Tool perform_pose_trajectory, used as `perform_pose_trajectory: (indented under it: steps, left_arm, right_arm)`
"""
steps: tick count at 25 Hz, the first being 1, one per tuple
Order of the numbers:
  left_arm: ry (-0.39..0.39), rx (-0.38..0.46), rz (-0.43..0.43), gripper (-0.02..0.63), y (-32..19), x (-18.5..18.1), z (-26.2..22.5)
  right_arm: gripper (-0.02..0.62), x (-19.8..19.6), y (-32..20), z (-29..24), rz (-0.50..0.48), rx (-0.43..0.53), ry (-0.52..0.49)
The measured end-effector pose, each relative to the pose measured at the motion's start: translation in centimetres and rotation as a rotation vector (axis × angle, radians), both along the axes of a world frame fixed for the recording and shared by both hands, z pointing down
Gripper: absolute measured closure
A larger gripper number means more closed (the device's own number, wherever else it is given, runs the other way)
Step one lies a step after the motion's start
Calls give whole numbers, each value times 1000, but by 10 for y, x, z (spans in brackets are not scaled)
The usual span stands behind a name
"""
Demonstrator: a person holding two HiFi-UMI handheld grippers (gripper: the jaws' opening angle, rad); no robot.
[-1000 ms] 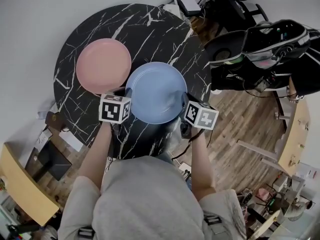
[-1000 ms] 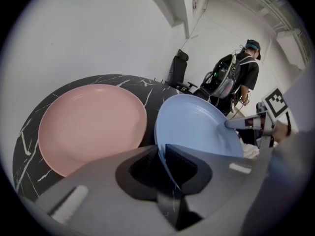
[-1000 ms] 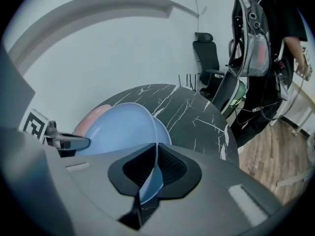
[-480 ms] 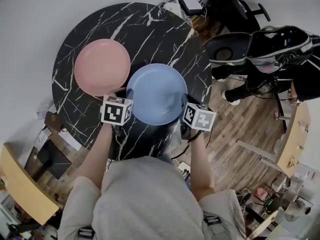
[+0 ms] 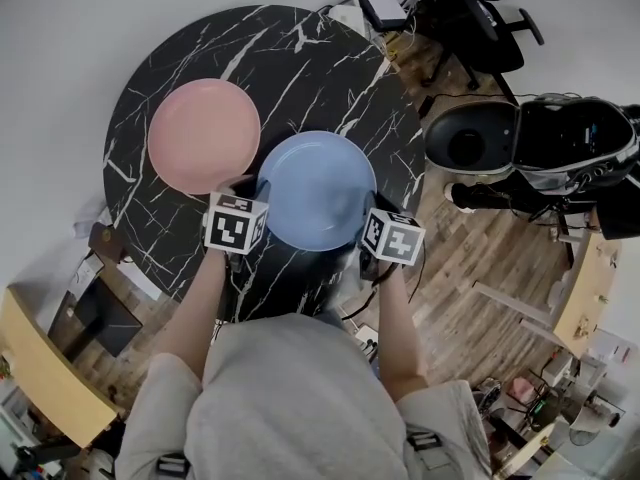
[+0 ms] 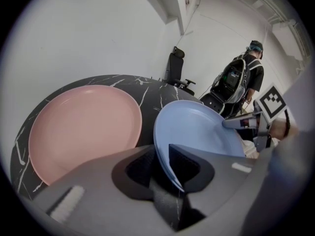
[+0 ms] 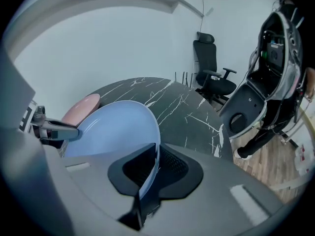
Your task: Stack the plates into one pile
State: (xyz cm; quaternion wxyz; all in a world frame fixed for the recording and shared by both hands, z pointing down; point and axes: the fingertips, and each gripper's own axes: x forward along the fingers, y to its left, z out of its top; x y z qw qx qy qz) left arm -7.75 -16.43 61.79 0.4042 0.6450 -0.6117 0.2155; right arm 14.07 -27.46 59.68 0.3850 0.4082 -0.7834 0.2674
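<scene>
A blue plate (image 5: 318,188) is above the black marble table (image 5: 300,58), just right of a pink plate (image 5: 203,134) that lies flat. My left gripper (image 5: 248,190) is at the blue plate's near left rim. Its jaws have just been opening, and the rim (image 6: 170,168) stands between them with a gap on one side. My right gripper (image 5: 362,214) is shut on the near right rim (image 7: 153,156). In the left gripper view the pink plate (image 6: 83,127) is at the left and the blue plate (image 6: 197,129) rises at a tilt.
A person carrying a black backpack and open case (image 5: 540,148) stands on the wooden floor right of the table. A black office chair (image 7: 211,77) is behind the table. A small white device (image 5: 378,8) sits at the table's far edge.
The blue plate and both grippers have hardly shifted. The person with the black case at the right has moved further right and down the picture.
</scene>
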Motion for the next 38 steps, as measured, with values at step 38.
perform_pose_trajectory:
  steps: [38]
  left_arm:
    - [-228,659,-227,548,51,-86,-197]
  right_arm:
    - [592,-142,50,-199,-335,511,-518]
